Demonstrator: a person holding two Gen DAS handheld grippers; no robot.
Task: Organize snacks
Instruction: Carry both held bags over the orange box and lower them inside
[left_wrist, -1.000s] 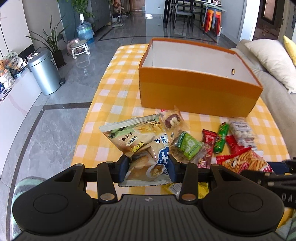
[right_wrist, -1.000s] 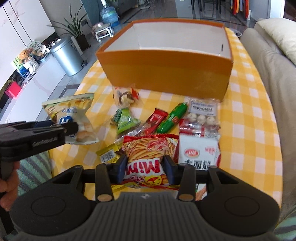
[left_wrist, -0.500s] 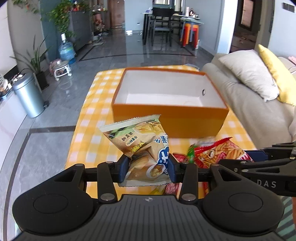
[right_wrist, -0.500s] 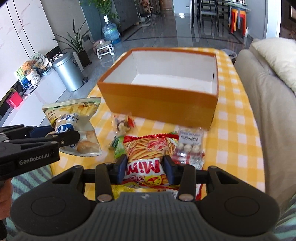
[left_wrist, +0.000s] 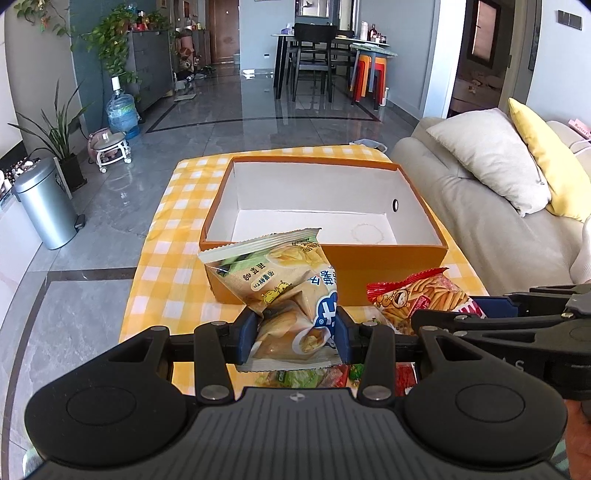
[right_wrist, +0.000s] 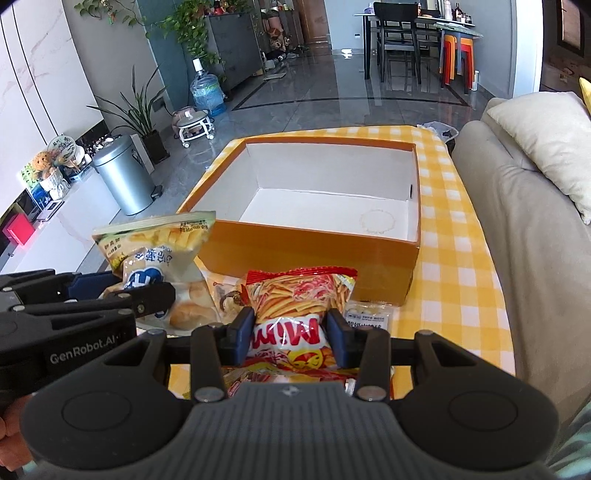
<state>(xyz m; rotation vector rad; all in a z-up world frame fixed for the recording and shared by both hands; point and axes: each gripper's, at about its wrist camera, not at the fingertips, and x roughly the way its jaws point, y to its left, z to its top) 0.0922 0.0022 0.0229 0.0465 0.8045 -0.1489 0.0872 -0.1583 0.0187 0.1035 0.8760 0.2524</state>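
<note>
My left gripper (left_wrist: 293, 338) is shut on a pale green-and-yellow chip bag (left_wrist: 280, 280) and holds it in the air in front of the orange box (left_wrist: 388, 266). My right gripper (right_wrist: 290, 338) is shut on a red Mimi shrimp-stick bag (right_wrist: 295, 295), also lifted near the box's front wall (right_wrist: 306, 254). The box is open with an empty white inside. Each gripper's bag shows in the other view: the chip bag (right_wrist: 162, 251) at left, the red bag (left_wrist: 417, 299) at right.
Several small snacks lie on the yellow checked tablecloth (right_wrist: 461, 280) below the grippers, among them a clear packet (right_wrist: 367, 319). A beige sofa (left_wrist: 491, 221) runs along the table's right side. A metal bin (left_wrist: 44, 206) stands on the floor at left.
Both grippers have risen and moved toward the box with their bags. The snacks on the cloth have dropped mostly out of view below.
</note>
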